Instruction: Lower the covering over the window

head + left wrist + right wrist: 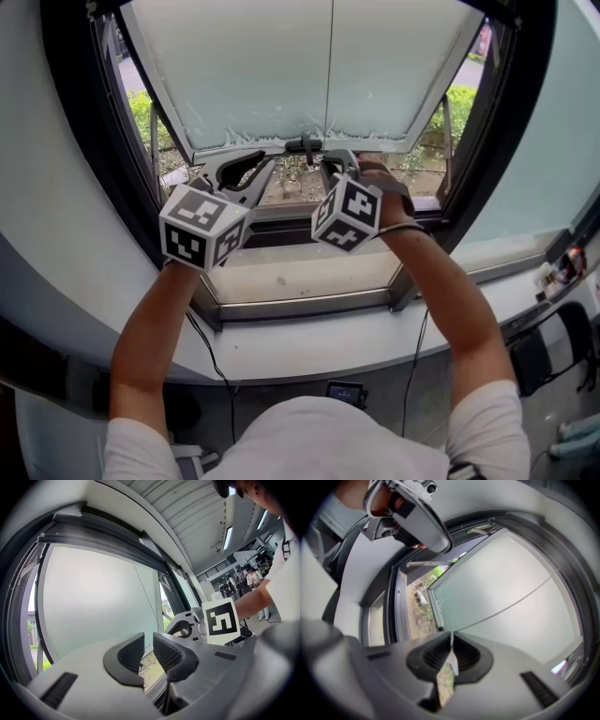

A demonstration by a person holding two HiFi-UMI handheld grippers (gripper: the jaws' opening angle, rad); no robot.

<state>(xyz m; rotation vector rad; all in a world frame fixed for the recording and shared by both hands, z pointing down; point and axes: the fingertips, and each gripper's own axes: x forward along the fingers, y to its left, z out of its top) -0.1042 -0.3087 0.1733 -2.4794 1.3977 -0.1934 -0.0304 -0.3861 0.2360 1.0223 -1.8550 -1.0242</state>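
Cord direction is what the coming move depends on. The pale, translucent roller blind [244, 66] hangs part-way down the dark-framed window [84, 141], and its lower edge runs left to right well above the grey sill [300, 281]. A thin pull cord [331, 66] drops straight down the blind's middle, so its long axis is vertical and it ends right at the right gripper [319, 150].

In the right gripper view, the right gripper [451, 637] is clenched on a thin pale strip that looks like the cord's [501, 606] lower end. That hand is therefore the nearer one, and the pull probably has to follow the cord's line down towards the sill.

The left gripper [265, 165] sits just beside it, to the left and under the blind's lower edge. In its own view, the left gripper [148, 637] has its jaws drawn almost together. Only a narrow slit is left, with nothing in it but the ground outside.

The blind's top roller is cut off by the head view's upper edge. The right gripper view is blurred at the pads, so cord and hem tab are hard to tell apart there. No view settles whether the left gripper touches the hem.
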